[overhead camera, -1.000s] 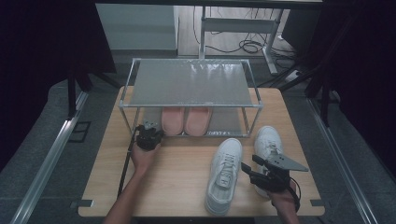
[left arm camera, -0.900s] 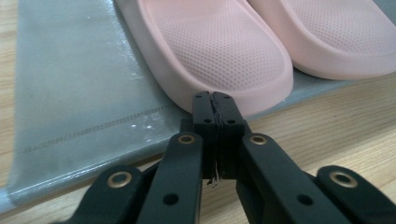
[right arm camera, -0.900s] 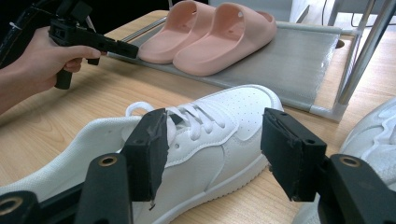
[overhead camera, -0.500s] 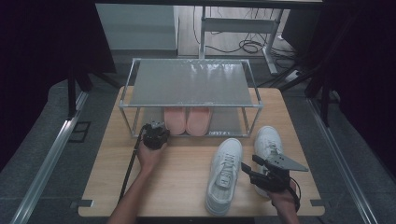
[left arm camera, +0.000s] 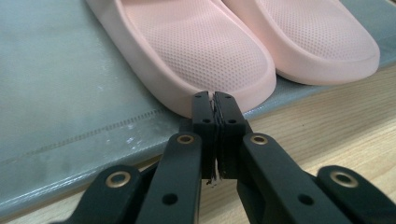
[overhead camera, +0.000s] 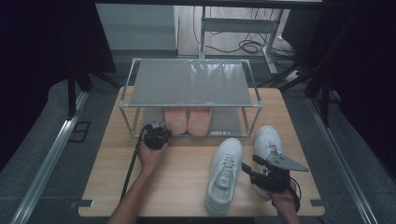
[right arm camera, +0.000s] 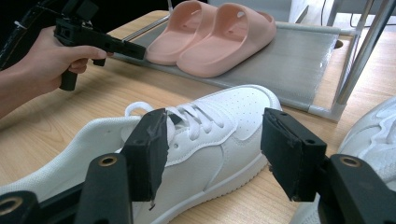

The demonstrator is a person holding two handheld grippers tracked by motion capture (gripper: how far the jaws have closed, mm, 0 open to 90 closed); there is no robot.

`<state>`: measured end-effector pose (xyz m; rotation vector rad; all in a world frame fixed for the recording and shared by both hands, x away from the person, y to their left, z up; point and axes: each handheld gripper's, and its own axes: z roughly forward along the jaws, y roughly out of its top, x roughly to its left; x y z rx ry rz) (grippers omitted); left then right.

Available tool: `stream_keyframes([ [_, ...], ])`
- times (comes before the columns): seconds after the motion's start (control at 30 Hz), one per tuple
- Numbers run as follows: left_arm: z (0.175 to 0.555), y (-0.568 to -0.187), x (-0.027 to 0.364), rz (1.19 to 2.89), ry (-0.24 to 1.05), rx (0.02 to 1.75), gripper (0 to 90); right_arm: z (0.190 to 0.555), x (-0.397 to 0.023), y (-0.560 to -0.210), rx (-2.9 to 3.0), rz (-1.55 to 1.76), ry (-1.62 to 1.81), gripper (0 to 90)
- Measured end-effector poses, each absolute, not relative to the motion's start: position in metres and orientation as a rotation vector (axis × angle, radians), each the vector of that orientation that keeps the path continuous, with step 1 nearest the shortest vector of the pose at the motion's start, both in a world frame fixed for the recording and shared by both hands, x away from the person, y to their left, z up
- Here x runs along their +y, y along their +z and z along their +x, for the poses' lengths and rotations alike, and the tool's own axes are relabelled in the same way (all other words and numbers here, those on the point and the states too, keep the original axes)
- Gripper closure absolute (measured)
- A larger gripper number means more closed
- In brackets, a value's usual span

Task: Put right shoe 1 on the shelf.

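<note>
Two pink slippers lie side by side on the lower shelf of a metal rack. My left gripper is shut, with nothing between its jaws. In the left gripper view its tips sit right at the rim of the nearer slipper. A white sneaker lies on the table in front of the rack. My right gripper stands open just to the sneaker's right. In the right gripper view that sneaker lies beyond the spread jaws, untouched.
A second white sneaker lies to the right, partly behind my right gripper. The rack's grey lower shelf and its upright posts stand close to both shoes. Bare wooden tabletop lies between my hands.
My left gripper has shifted slightly right, closer to the pink slipper. The right gripper and both sneakers have stayed put.
</note>
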<state>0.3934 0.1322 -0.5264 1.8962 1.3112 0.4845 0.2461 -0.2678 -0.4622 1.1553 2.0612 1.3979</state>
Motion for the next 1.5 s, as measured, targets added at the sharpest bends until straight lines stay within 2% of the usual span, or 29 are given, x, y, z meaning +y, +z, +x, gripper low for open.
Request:
stream_keyframes([
  [0.27, 0.372, -0.519, 0.145, 1.891, 0.498, 1.293, 87.2, 0.245, -0.268, -0.460, 2.058, 1.152, 1.404, 42.0],
  [0.63, 0.338, -0.516, 0.153, 1.907, 0.424, 1.237, 81.7, 0.244, -0.266, -0.459, 2.056, 1.144, 1.406, 42.0],
  [0.77, 0.326, -0.516, 0.157, 1.920, 0.396, 1.217, 76.9, 0.244, -0.265, -0.459, 2.060, 1.144, 1.404, 42.0],
  [1.1, 0.300, -0.524, 0.166, 1.989, 0.320, 1.205, 55.8, 0.244, -0.264, -0.459, 2.065, 1.141, 1.399, 42.0],
  [1.3, 0.287, -0.527, 0.170, 2.007, 0.310, 1.211, 48.8, 0.243, -0.263, -0.459, 2.064, 1.139, 1.399, 42.0],
  [1.5, 0.273, -0.527, 0.176, 2.015, 0.299, 1.205, 47.6, 0.243, -0.261, -0.460, 2.071, 1.137, 1.396, 42.0],
])
